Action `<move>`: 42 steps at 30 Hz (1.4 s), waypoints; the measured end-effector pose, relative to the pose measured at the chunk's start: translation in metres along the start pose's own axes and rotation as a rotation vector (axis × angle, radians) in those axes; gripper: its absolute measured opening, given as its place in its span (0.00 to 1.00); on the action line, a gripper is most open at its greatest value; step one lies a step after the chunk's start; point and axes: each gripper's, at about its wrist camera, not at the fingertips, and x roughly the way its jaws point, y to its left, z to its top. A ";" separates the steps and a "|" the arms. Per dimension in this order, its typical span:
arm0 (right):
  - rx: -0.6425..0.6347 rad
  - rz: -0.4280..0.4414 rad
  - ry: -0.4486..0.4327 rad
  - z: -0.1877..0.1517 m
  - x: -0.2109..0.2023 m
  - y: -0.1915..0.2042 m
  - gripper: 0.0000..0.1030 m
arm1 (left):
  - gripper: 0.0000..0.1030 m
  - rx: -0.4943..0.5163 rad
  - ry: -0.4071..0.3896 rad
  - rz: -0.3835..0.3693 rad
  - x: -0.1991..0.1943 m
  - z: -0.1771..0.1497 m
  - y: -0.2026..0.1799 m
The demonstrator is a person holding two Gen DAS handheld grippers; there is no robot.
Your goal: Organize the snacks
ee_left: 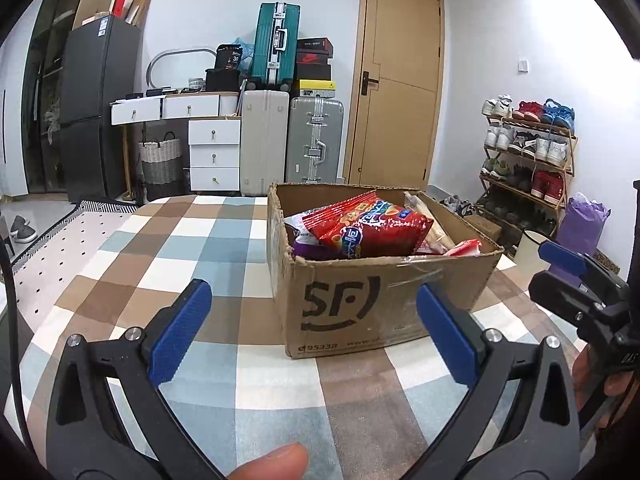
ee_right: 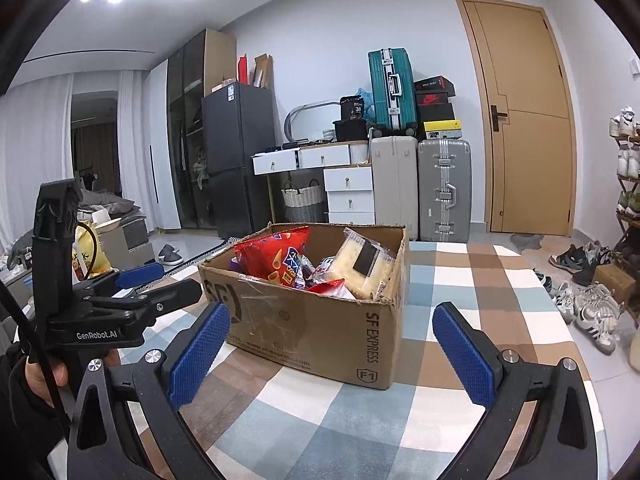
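Box [ee_left: 372, 300]: brown corrugated cardboard, open top, flaps gone or folded, top rim ragged. Black "SF" logo on one face, "SF EXPRESS" printed up the adjacent face [ee_right: 312, 332]; clear tape across the logo face. Stands upright on the checked worktop.

Contents, relative to box:
- Red bag [ee_left: 370, 226]: glossy crisp packet with blue panel, largest item, lying tilted atop the pile, rising above the rim.
- Purple packet [ee_left: 308, 249]: under the red bag, against the logo-side wall, mostly hidden.
- Pale packet [ee_right: 366, 266]: clear wrapper, yellowish contents, dark label, leaning on the wall opposite the red bag.
- Small red-and-white wrapper [ee_left: 466, 247]: at the rim, corner poking out.
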 end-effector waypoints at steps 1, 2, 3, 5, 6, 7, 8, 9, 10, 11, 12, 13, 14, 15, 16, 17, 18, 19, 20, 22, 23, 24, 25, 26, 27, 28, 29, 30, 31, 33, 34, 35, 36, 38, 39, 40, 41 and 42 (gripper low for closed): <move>0.000 -0.002 -0.001 -0.001 0.000 0.000 1.00 | 0.99 0.001 0.001 -0.001 0.001 0.001 0.000; 0.001 -0.001 -0.001 0.000 -0.002 0.000 1.00 | 0.99 0.004 0.001 0.000 0.001 -0.001 0.000; 0.001 -0.004 -0.005 0.000 -0.003 0.000 1.00 | 0.99 0.006 0.001 0.000 0.001 -0.002 0.000; -0.001 -0.011 -0.008 0.000 -0.004 0.000 1.00 | 0.99 0.010 0.003 -0.004 0.002 -0.002 -0.001; -0.004 -0.012 -0.008 0.000 -0.003 0.001 1.00 | 0.99 0.011 0.004 -0.004 0.003 -0.002 -0.001; -0.007 -0.014 -0.007 0.000 -0.005 0.002 1.00 | 0.99 0.011 0.004 -0.004 0.003 -0.001 0.000; -0.010 -0.019 -0.006 0.001 -0.005 0.003 1.00 | 0.99 0.009 0.003 -0.005 0.002 -0.001 0.000; -0.014 -0.022 -0.007 0.001 -0.005 0.003 1.00 | 0.99 0.005 0.004 -0.006 0.003 -0.001 0.000; -0.016 -0.023 -0.008 0.001 -0.005 0.004 1.00 | 0.99 0.001 0.005 -0.004 0.003 0.000 0.000; -0.018 -0.024 -0.009 0.001 -0.005 0.004 1.00 | 0.99 -0.008 0.005 0.000 0.004 -0.001 0.001; -0.020 -0.026 -0.010 0.001 -0.005 0.005 1.00 | 0.99 -0.013 0.005 -0.001 0.004 0.000 0.002; -0.024 -0.030 -0.011 0.001 -0.005 0.005 1.00 | 0.99 -0.018 0.005 0.000 0.005 0.000 0.003; -0.027 -0.031 -0.011 0.001 -0.006 0.006 1.00 | 0.99 -0.019 0.004 0.001 0.005 0.000 0.004; -0.030 -0.032 -0.011 0.001 -0.006 0.007 1.00 | 0.99 -0.019 0.003 0.003 0.005 0.000 0.003; -0.032 -0.032 -0.011 0.001 -0.005 0.007 1.00 | 0.99 -0.017 0.004 0.004 0.006 0.000 0.003; -0.033 -0.032 -0.011 0.001 -0.005 0.007 1.00 | 0.99 -0.014 0.004 0.005 0.006 -0.001 0.003; -0.032 -0.032 -0.011 0.001 -0.005 0.007 1.00 | 0.99 -0.010 0.003 0.005 0.007 -0.001 0.002; -0.031 -0.031 -0.011 0.001 -0.005 0.007 1.00 | 0.99 -0.008 0.002 0.004 0.008 -0.001 0.001; -0.029 -0.031 -0.012 0.001 -0.005 0.007 1.00 | 0.99 -0.005 0.002 0.003 0.009 -0.001 0.001; -0.031 -0.031 -0.011 0.001 -0.005 0.007 1.00 | 0.99 -0.003 0.002 0.004 0.009 -0.001 0.003; -0.030 -0.031 -0.011 0.001 -0.005 0.007 1.00 | 0.99 -0.004 0.002 0.003 0.009 -0.001 0.003; -0.031 -0.031 -0.011 0.001 -0.005 0.007 1.00 | 0.99 -0.005 0.001 0.003 0.010 -0.002 0.003; -0.032 -0.032 -0.012 0.001 -0.005 0.007 1.00 | 0.99 -0.005 0.001 0.003 0.010 -0.002 0.002; -0.032 -0.031 -0.011 0.001 -0.005 0.007 1.00 | 0.99 -0.004 0.002 0.002 0.011 -0.002 0.002; -0.032 -0.031 -0.011 0.001 -0.005 0.007 1.00 | 0.99 -0.003 0.003 0.003 0.011 -0.002 0.002; -0.032 -0.032 -0.011 0.001 -0.005 0.007 1.00 | 0.99 -0.004 0.002 0.004 0.009 -0.002 0.003; -0.031 -0.031 -0.011 0.001 -0.005 0.007 1.00 | 0.99 -0.003 0.002 0.003 0.010 -0.002 0.002; -0.031 -0.031 -0.011 0.001 -0.005 0.007 1.00 | 0.99 -0.003 0.001 0.003 0.009 -0.002 0.003; -0.031 -0.031 -0.011 0.001 -0.005 0.007 1.00 | 0.99 -0.004 0.001 0.004 0.009 -0.002 0.003; -0.031 -0.031 -0.011 0.001 -0.005 0.007 1.00 | 0.99 -0.005 0.001 0.004 0.010 -0.002 0.002; -0.031 -0.031 -0.011 0.001 -0.005 0.007 1.00 | 0.99 -0.005 0.002 0.003 0.010 -0.002 0.002; -0.030 -0.031 -0.011 0.001 -0.005 0.007 1.00 | 0.99 -0.004 0.002 0.003 0.009 -0.002 0.002; -0.030 -0.031 -0.011 0.001 -0.005 0.007 1.00 | 0.99 -0.004 0.002 0.003 0.009 -0.002 0.002; -0.030 -0.031 -0.011 0.001 -0.005 0.007 1.00 | 0.99 -0.004 0.001 0.003 0.009 -0.002 0.002; -0.030 -0.031 -0.011 0.001 -0.005 0.007 1.00 | 0.99 -0.004 0.001 0.003 0.009 -0.002 0.002; -0.031 -0.031 -0.011 0.001 -0.005 0.007 1.00 | 0.99 -0.004 0.002 0.003 0.009 -0.002 0.002; -0.030 -0.031 -0.011 0.001 -0.005 0.007 1.00 | 0.99 -0.004 0.002 0.003 0.009 -0.002 0.002; -0.031 -0.031 -0.011 0.001 -0.005 0.007 1.00 | 0.99 -0.004 0.002 0.004 0.009 -0.002 0.002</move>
